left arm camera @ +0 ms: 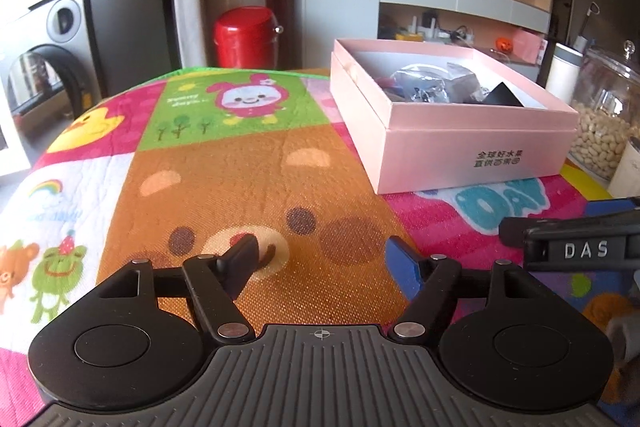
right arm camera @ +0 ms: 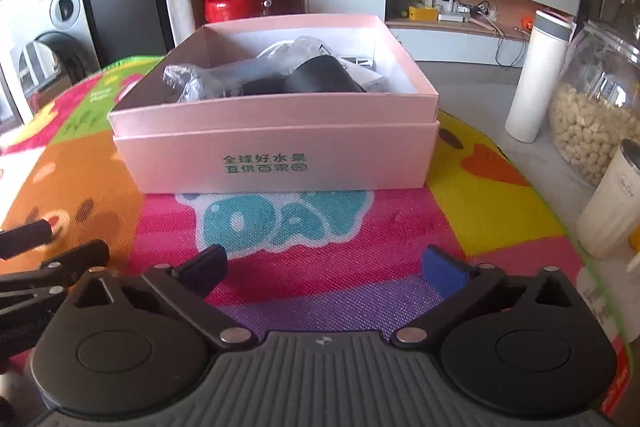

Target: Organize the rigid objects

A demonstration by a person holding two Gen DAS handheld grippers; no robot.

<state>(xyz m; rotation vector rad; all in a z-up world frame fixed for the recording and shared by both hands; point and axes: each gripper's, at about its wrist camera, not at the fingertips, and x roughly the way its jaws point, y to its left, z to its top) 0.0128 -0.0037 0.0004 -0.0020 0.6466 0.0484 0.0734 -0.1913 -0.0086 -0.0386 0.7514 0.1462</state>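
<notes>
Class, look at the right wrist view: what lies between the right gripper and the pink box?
Only bare colourful mat lies between the open right gripper and the pink box.

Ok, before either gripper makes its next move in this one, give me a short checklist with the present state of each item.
1. Left gripper jaws apart, nothing between them: ok.
2. Right gripper jaws apart, nothing between them: ok.
3. Pink box open on top and sitting flat on the play mat: ok.
4. Mat between the right gripper and the box free of loose items: ok.
5. Room left inside the box: cannot tell; a black item and a plastic-wrapped item already fill much of the visible part.
6. Glass jar and white bottle stand apart from the box, to its right: ok.
</notes>
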